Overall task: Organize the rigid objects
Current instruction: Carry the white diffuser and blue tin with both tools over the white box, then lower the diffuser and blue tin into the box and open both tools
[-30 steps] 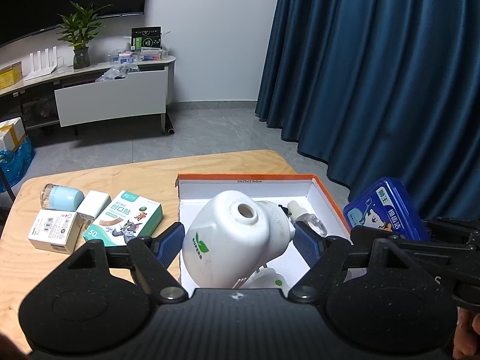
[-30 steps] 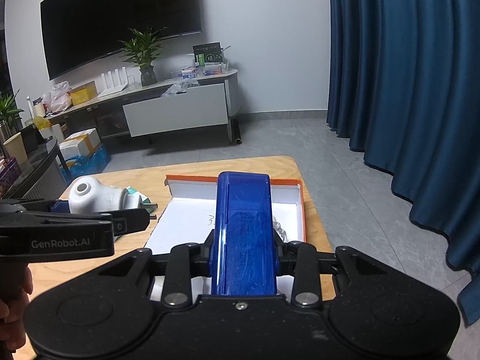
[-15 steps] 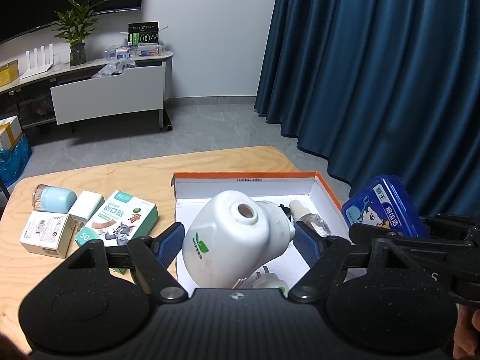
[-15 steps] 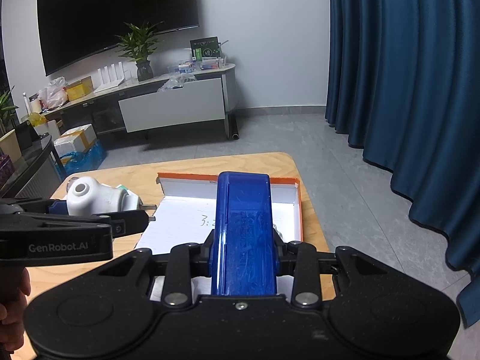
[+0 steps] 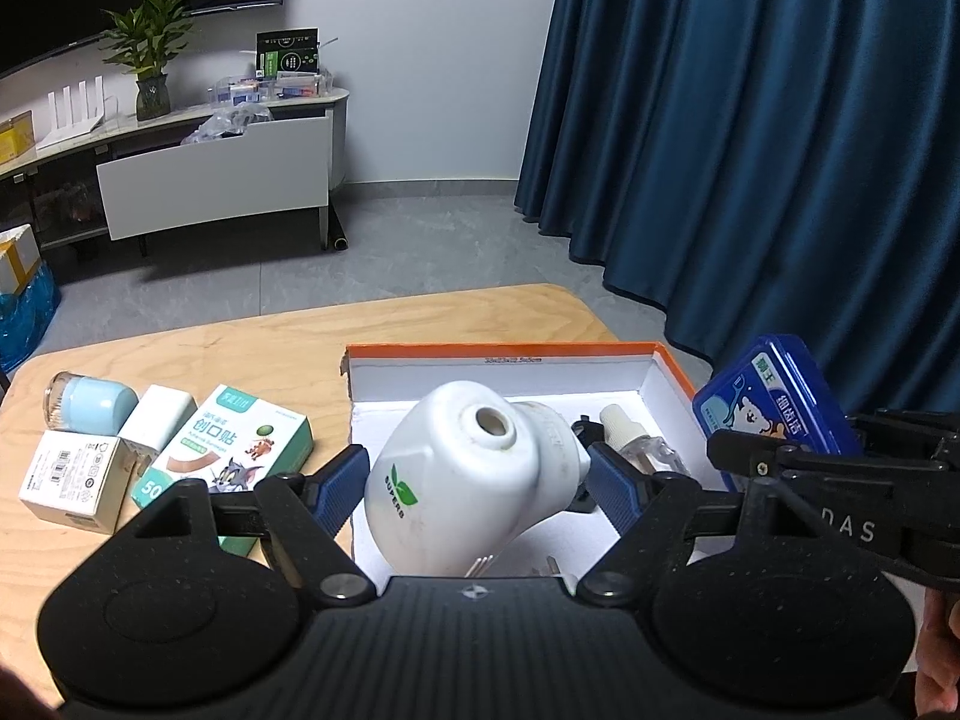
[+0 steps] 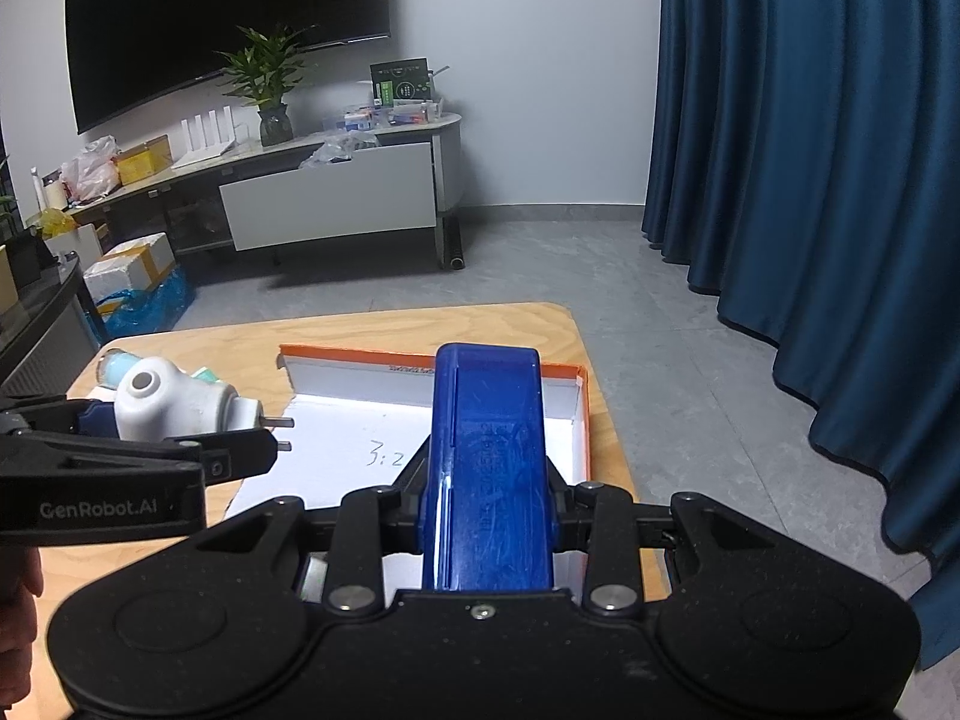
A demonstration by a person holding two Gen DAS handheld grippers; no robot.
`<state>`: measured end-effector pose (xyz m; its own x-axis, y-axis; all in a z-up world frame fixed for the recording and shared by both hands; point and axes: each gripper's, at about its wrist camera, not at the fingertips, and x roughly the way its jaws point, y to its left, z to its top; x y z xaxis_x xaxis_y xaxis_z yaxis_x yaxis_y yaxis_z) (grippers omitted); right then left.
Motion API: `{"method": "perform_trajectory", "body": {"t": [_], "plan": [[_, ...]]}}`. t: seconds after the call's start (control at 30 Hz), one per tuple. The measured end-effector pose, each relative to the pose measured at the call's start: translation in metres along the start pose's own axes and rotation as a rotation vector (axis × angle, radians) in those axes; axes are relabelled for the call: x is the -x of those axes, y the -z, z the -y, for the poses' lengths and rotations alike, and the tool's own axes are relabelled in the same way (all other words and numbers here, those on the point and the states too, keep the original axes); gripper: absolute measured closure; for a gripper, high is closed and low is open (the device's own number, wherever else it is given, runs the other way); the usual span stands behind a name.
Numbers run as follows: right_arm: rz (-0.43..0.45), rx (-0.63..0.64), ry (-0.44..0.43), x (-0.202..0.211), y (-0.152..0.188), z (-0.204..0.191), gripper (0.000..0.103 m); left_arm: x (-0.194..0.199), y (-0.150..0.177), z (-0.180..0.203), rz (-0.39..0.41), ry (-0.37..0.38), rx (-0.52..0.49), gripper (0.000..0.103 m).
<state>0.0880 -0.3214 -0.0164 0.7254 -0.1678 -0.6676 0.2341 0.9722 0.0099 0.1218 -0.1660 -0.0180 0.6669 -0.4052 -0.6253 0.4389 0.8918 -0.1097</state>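
Observation:
My left gripper (image 5: 477, 474) is shut on a white plug-in device (image 5: 468, 474) with a green leaf logo, held above the near left part of the orange-rimmed white box (image 5: 504, 351). Its two metal prongs (image 6: 279, 432) point to the right in the right wrist view. My right gripper (image 6: 486, 504) is shut on a blue plastic case (image 6: 489, 468), held on edge over the box's near right side (image 6: 585, 414). In the left wrist view the same blue case (image 5: 774, 408) shows its cartoon label. Inside the box lies a small clear bottle (image 5: 639, 438).
On the wooden table (image 5: 240, 354) left of the box lie a green plaster box (image 5: 234, 444), a white carton (image 5: 75, 483), a small white block (image 5: 159, 426) and a jar with a light blue cap (image 5: 87, 405). A blue curtain (image 5: 750, 150) hangs at right.
Both grippers have drifted forward and slightly down over the box with their loads. The table and box sit a little nearer in both views. The grips are unchanged.

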Motion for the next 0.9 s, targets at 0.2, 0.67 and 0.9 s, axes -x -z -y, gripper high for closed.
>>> {"method": "perform_trajectory", "body": {"t": [0.2,0.67,0.9], "plan": [[-0.001,0.025,0.025,-0.013,-0.009,0.001,0.063,-0.012,-0.006,-0.001,-0.008,-0.003,-0.001,0.023],[0.111,-0.015,0.032,-0.003,-0.018,0.02,0.047,-0.033,-0.012,0.004,-0.024,0.003,-0.001,0.023],[0.148,-0.023,0.029,0.017,-0.013,0.019,0.04,-0.047,-0.012,0.011,-0.085,0.029,-0.008,0.022]]}}
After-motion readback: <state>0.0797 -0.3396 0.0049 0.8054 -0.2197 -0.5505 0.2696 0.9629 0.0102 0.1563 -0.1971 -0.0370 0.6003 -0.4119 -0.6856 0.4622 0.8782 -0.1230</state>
